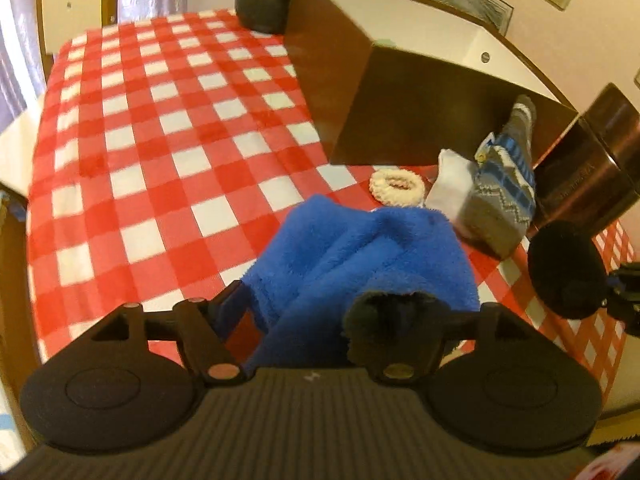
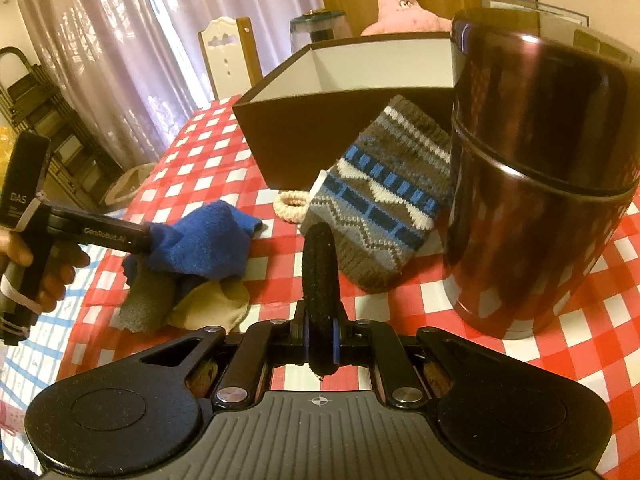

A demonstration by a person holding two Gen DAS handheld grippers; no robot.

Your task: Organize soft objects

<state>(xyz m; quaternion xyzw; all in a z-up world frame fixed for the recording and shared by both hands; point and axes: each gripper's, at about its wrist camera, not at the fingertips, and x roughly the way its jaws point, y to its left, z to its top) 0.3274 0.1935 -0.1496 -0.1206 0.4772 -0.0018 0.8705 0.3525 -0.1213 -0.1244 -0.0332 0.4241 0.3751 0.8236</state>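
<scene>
Spread over the whole surface [image 1: 168, 128]: a red-and-white checked cloth, there as a bright ground that shows every item. Parked toward the far edge: an open dark box with a pale lining [image 2: 352, 68], mouth up, most likely the bin meant for the soft things. Standing at the right edge, just beside the box: a tall dark lidded canister [image 2: 536, 176], hard goods and probably no part of the sorting. Slumped against the box wall and canister: a grey, blue and white knitted sock [image 2: 384, 200], not yet gathered, with a white folded piece [image 1: 450, 188] tucked at its near side. Raised off the cloth near the middle: a blue fleece cloth [image 1: 360, 256], clamped in the left tool [image 2: 149, 240] and hanging loose, seemingly ready for carrying to the box. Left beneath it: a grey and a tan scrap [image 2: 200, 304]. Lying near the box foot: a cream fuzzy scrunchie [image 1: 396, 187]. Pinched upright in the right tool [image 2: 320, 340]: a black scrunchie [image 2: 318, 264], gripped on its edge for a clean drop.
</scene>
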